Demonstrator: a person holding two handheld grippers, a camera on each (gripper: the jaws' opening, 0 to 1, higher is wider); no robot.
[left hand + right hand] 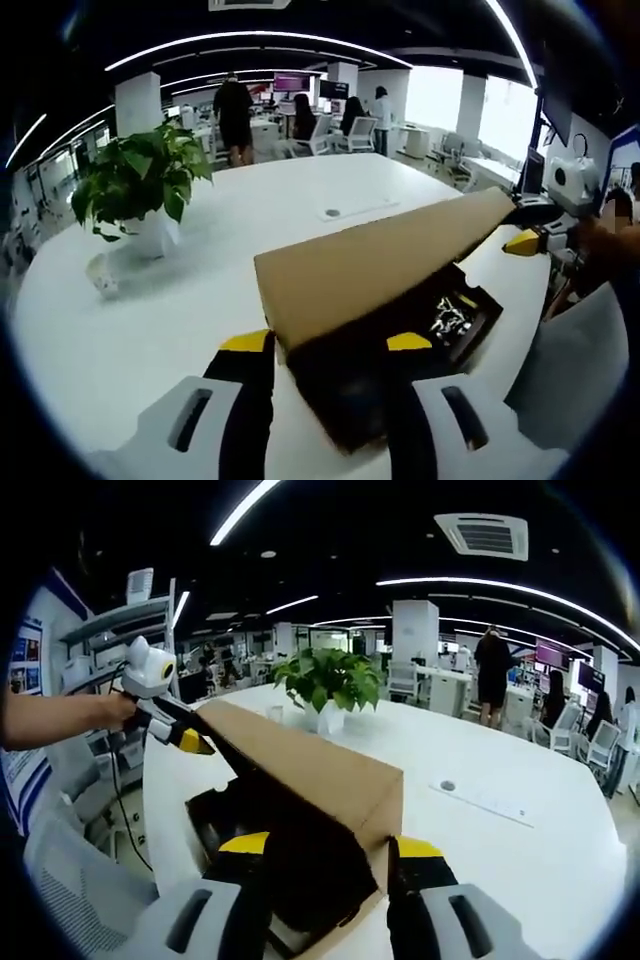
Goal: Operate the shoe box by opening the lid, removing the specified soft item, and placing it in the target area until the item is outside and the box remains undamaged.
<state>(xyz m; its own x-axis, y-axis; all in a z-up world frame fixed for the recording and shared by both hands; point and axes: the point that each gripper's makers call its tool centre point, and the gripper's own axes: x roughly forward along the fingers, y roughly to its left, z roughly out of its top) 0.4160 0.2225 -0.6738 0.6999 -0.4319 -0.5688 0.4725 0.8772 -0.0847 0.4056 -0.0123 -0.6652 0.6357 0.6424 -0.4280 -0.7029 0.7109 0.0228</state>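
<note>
The shoe box (350,400) is dark, and its brown cardboard lid (380,265) is tilted up over it. Inside, under the lid, lies a dark speckled item (450,318); I cannot tell what it is. My left gripper (328,343) stands open with the lid's near corner between its jaws. A hand holds the same gripper (185,738) at the lid's far end in the right gripper view. My right gripper (330,845) is open around the other end of the lid (310,765), above the box (300,880). Its yellow tip (525,241) touches the lid's far corner.
The box sits near the edge of a large white table (250,220). A potted plant (140,185) and a small white object (103,275) stand on it, the plant (328,685) beyond the box. Office chairs (90,880) flank the table; people stand far behind.
</note>
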